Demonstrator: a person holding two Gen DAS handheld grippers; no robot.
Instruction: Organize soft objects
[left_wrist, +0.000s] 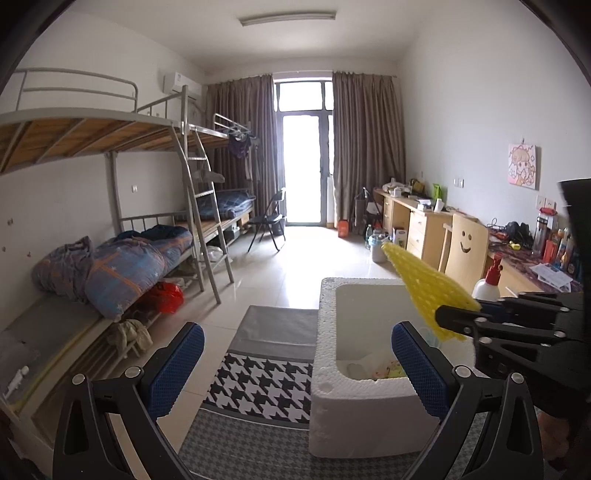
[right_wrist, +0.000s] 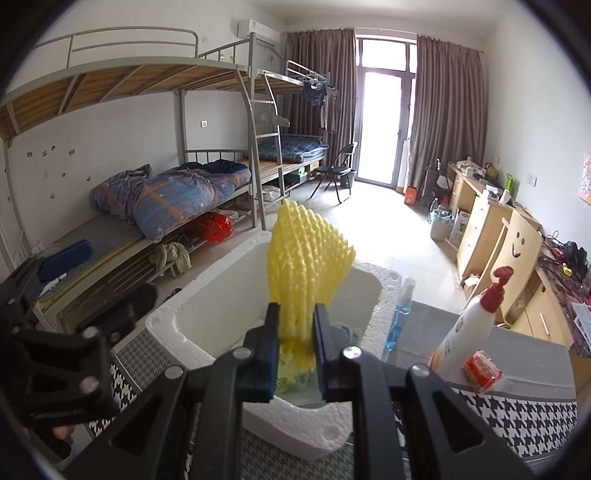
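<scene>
One yellow foam net (right_wrist: 306, 258) sat clamped in the right gripper (right_wrist: 295, 354) over the foam box (right_wrist: 184, 325) (left gripper (left_wrist: 295, 373) gaped empty), likely needing lowering and release.

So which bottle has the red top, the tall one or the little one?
The tall white bottle, standing right of the foam box, has the red pump top. The little blue spray bottle beside the box has a clear cap.
</scene>
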